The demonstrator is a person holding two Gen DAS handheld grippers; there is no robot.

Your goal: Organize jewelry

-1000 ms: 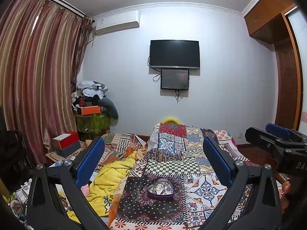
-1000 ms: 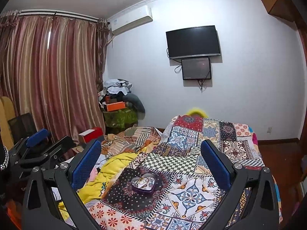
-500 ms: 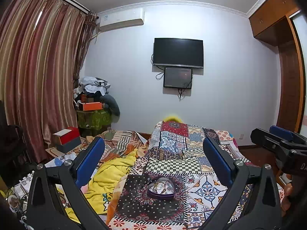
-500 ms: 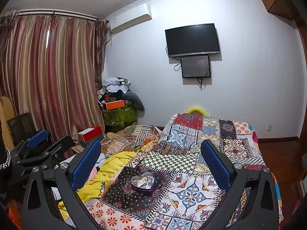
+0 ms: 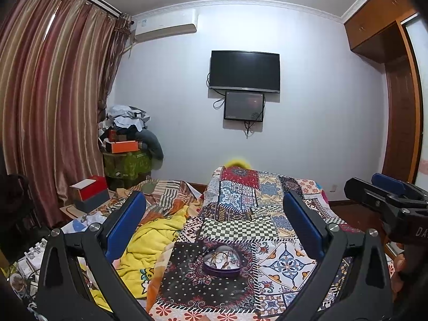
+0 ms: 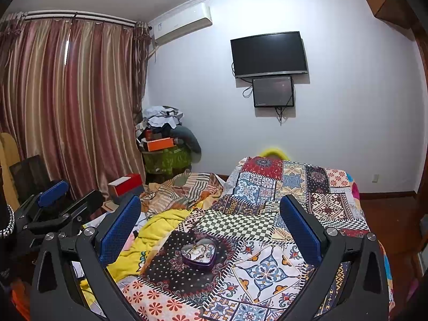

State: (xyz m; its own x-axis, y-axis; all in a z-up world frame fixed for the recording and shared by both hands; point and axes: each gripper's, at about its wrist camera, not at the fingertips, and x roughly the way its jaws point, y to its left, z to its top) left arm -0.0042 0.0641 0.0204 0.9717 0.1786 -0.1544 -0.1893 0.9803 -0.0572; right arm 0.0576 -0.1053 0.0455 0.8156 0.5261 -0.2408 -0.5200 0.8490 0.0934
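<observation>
A purple heart-shaped tin (image 5: 221, 260) lies open on the patchwork quilt (image 5: 267, 227) of the bed, holding tangled chains and beads too small to tell apart. The left claw (image 5: 214, 224) and the right claw (image 6: 210, 226) both stand wide apart, gripping and touching nothing; the tin sits near 6 o'clock between each pair. In the right wrist view the heart's tip points to about 5 o'clock.

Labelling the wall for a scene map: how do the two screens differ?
The upper screen is larger and wider, its face plain black. The lower screen is smaller, hangs directly beneath it, shows a faint reddish glow, and has cables dangling below. Both are dark, rectangular and wall-mounted.
</observation>
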